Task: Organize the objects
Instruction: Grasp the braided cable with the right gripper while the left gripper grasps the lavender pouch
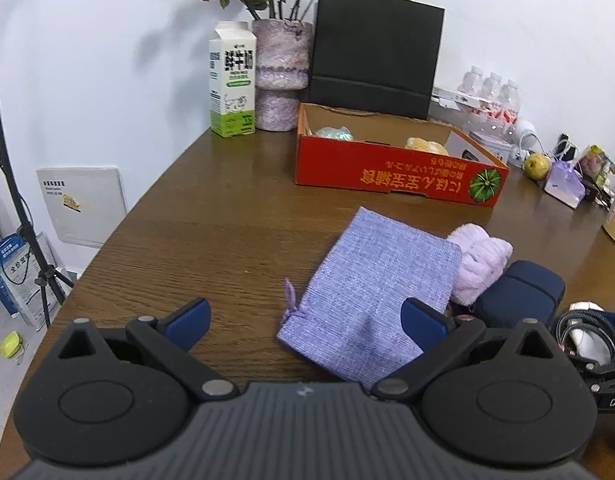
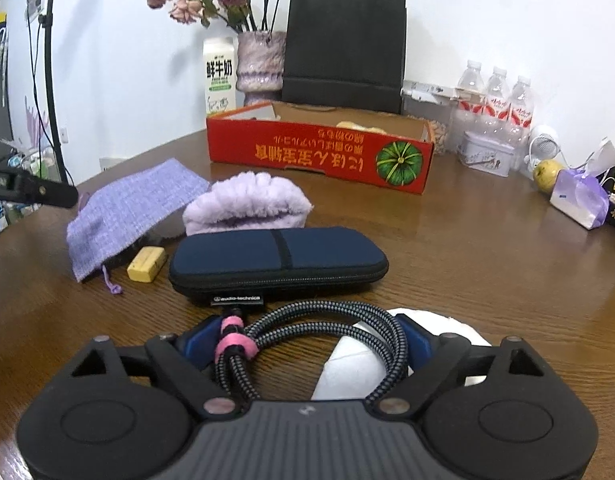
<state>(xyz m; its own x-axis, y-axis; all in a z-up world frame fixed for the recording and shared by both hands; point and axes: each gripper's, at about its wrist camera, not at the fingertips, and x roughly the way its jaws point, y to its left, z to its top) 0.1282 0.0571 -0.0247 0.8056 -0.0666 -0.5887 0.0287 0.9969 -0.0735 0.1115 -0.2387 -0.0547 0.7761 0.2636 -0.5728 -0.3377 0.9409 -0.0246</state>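
Left gripper [image 1: 305, 322] spread wide over the lilac woven drawstring pouch [image 1: 371, 300]. Right gripper [image 2: 307, 338] spread around a coiled black-and-grey braided cable [image 2: 327, 328]; cannot tell whether touching.

Lilac woven pouch [image 1: 371, 296], red box [image 1: 399, 172]

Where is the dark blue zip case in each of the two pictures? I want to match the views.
Left wrist view: the dark blue zip case lies at the right edge, behind the left gripper, beside the fluffy purple cloth.
Right wrist view: the case lies in the centre, just ahead of the right gripper and the coiled cable.
Shared landmark: the red cardboard box at the back of the table.
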